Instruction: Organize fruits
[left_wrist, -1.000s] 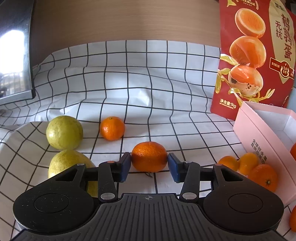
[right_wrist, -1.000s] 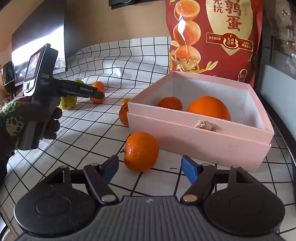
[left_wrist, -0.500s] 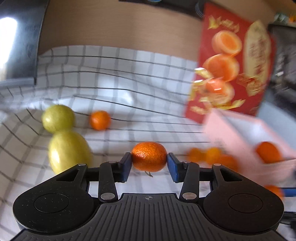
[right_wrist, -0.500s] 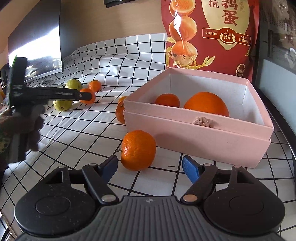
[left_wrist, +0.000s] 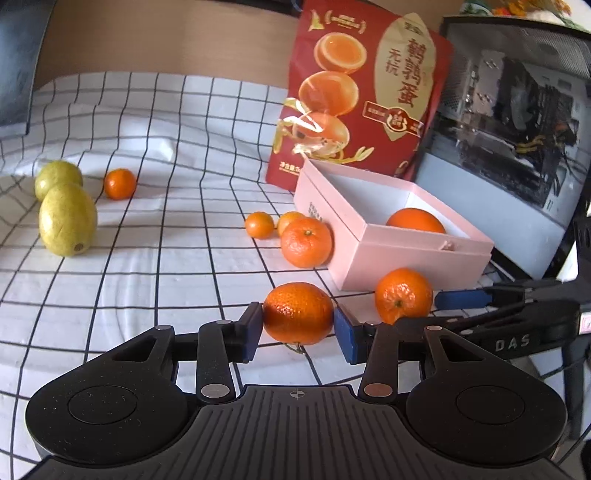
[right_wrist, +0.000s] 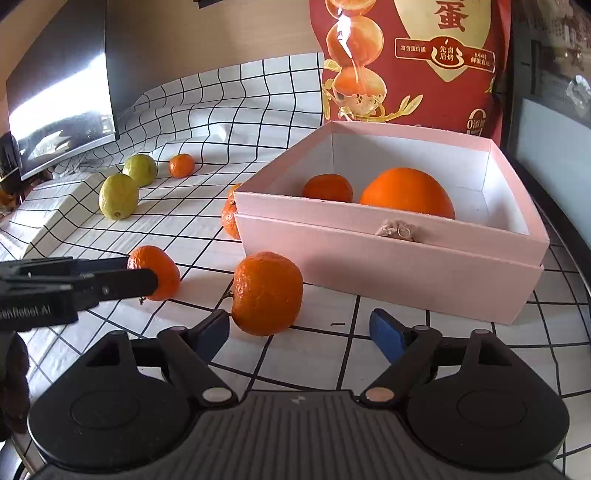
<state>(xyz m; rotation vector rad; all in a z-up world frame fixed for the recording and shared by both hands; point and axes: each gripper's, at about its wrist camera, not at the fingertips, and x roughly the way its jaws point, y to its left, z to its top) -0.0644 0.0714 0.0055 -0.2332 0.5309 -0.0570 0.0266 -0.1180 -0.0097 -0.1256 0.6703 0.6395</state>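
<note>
— Tangerine (left_wrist: 298, 314) sits pinched between the two blue pads of the left gripper (left_wrist: 298, 328), squeezed at its widest part so it cannot roll out. It seems lifted clear of the checked cloth (left_wrist: 147, 258), short of the pink box (left_wrist: 406, 258).

— And the right gripper (right_wrist: 299, 332)?

— Jaws spread wide, holding nothing. A second tangerine (right_wrist: 266, 292) lies on the cloth between its pads, nearer the left pad; I judge it the next pick.

— What's in the box?

— A large orange (right_wrist: 408, 195) and a small tangerine (right_wrist: 328, 187), with room left beside them.

— Anything in the way?

— The near wall of the box must be cleared. The right gripper's fingers reach in just right of the held fruit, so the two could brush. Three more oranges (left_wrist: 306, 242) crowd the box's left side; two yellow-green fruits (left_wrist: 68, 221) and a small orange (left_wrist: 119, 183) lie well apart. A red snack bag (left_wrist: 369, 92) stands behind.
</note>
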